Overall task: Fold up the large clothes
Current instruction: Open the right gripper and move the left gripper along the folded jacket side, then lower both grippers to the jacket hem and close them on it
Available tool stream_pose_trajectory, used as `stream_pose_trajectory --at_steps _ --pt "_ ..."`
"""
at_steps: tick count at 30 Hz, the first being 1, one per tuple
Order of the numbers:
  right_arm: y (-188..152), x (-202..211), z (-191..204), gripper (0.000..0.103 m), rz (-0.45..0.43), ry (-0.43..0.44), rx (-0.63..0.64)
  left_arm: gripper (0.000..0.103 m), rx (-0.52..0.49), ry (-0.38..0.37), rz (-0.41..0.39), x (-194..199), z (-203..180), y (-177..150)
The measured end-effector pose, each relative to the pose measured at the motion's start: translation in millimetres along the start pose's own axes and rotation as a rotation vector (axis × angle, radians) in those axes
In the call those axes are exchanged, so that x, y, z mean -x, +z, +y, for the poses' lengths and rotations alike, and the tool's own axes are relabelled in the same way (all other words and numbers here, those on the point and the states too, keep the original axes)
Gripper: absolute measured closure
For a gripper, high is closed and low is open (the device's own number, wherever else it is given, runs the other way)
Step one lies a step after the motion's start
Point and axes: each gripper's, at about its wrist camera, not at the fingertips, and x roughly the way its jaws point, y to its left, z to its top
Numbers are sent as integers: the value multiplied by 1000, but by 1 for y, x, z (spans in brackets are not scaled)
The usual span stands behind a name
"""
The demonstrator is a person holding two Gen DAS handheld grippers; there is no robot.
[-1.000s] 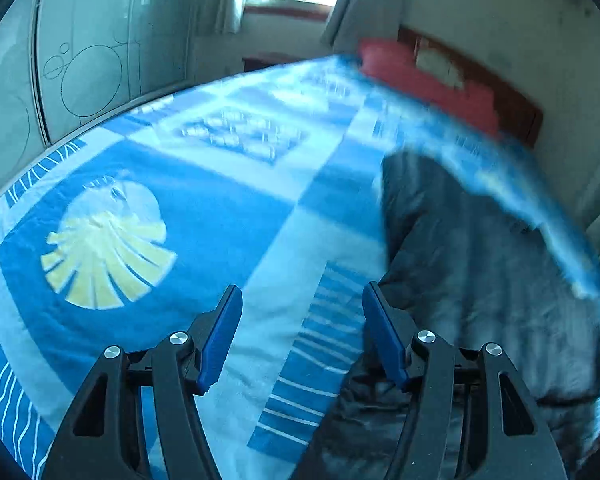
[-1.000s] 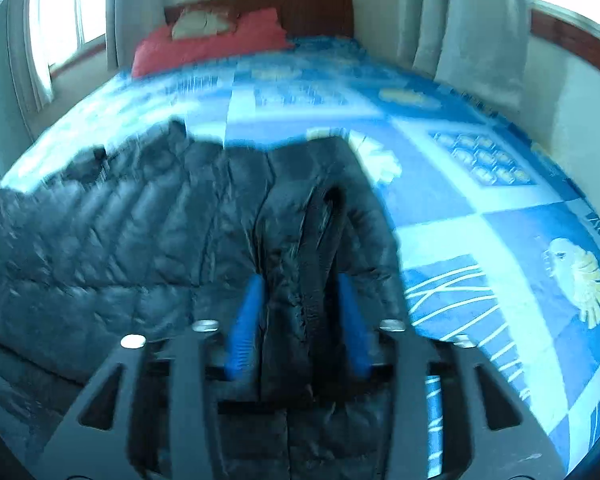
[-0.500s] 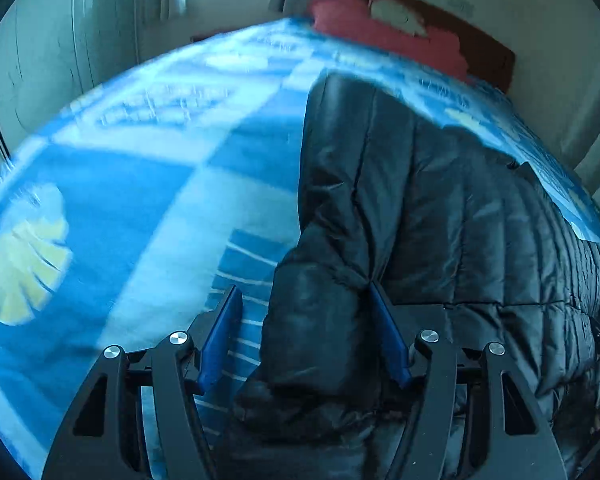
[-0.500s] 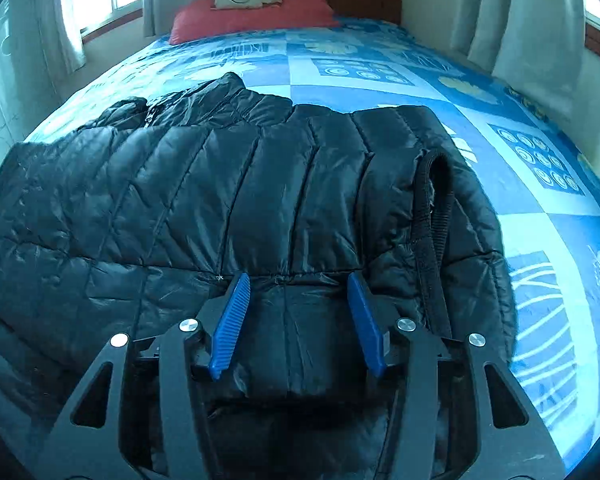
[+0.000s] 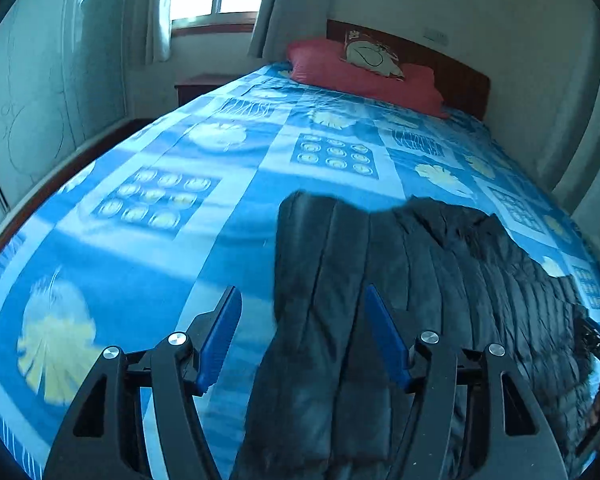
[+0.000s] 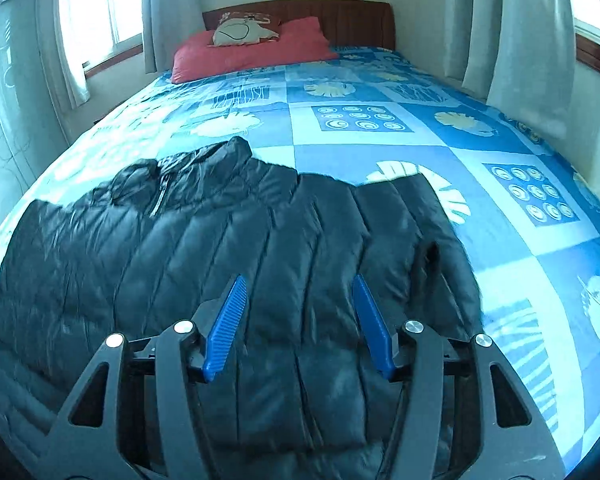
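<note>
Lying spread across the near end of the blue bedspread, the black puffer jacket is running its long axis crosswise, collar toward the red pillow. Both grippers are hanging over its near hem. The right gripper has just been opening, jaws half apart, gripping nothing; the left gripper is straddling the jacket's edge, pads clear.

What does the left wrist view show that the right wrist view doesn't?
Left wrist only: a wooden nightstand beside the bed, and a bit of the other gripper at the right edge. Right wrist only: the jacket's collar and zipper, plus a curtained window on the right wall. Both: the black puffer jacket on the blue bedspread, the red pillow, open jaws.
</note>
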Motion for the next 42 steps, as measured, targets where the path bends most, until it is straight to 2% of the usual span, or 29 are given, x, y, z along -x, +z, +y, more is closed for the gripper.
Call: stream_pose_trajectory --at_steps 2,4,7,8,11,21,25,29,34,38,42 --pt "5 -13 3 47 11 -8 11 39 -13 -11 -4 -16 -7 10" --pt "5 -28 6 47 27 -15 30 39 -33 23 14 -40 -10 19" --pt "-1 -47 5 44 52 -37 41 39 -48 75 64 -67 -12 15" --pt "-4 -51 4 43 55 -37 40 37 -52 89 107 -83 -9 10" --pt "-7 -60 4 42 64 -37 46 31 -23 78 160 -105 2 -2" --pt "-8 -59 3 41 49 -29 40 28 20 34 153 -102 9 -3" --pt "-7 -31 -5 40 54 7 -16 29 86 -16 159 -68 24 -4" --pt "-30 20 -22 33 27 17 -14 29 62 -42 103 -13 37 -26" --pt "-87 90 -55 33 37 -20 15 29 64 -82 95 59 60 -80" --pt "-139 138 -85 32 78 -33 -20 29 54 -123 109 115 73 -129" --pt "-191 179 -103 32 125 -39 -51 29 48 -165 147 155 79 -175"
